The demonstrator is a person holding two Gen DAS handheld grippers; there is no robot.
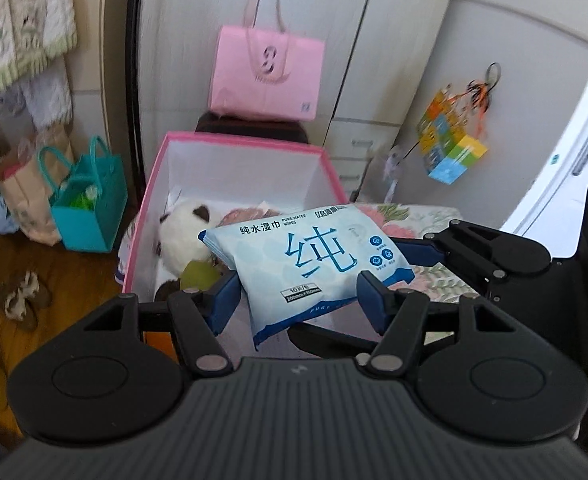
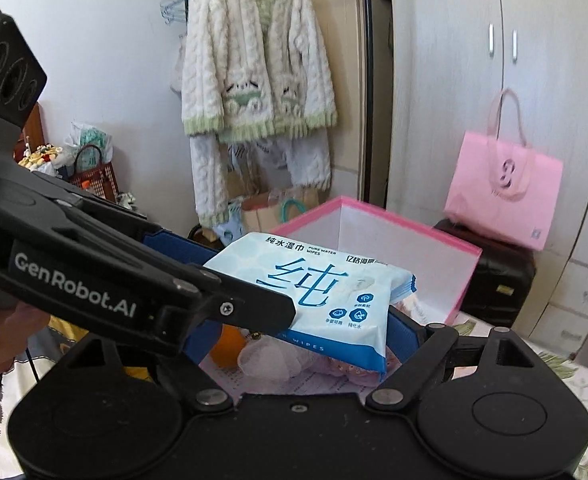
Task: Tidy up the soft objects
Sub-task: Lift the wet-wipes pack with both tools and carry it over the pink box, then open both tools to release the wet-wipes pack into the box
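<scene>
- A pack of wet wipes hangs just above the near rim of the pink-edged storage box, clamped crosswise in the left tool and across its length in the right tool.
- Both tools grip the same pack; the right one's span is wide because it takes the long side.
- A plush panda and other soft items already lie inside the box, under the pack's far end.
- The step looks like a drop into the box: carry the pack farther past the rim, keep it level, then part both tools together so it doesn't swing or catch the wall.
</scene>
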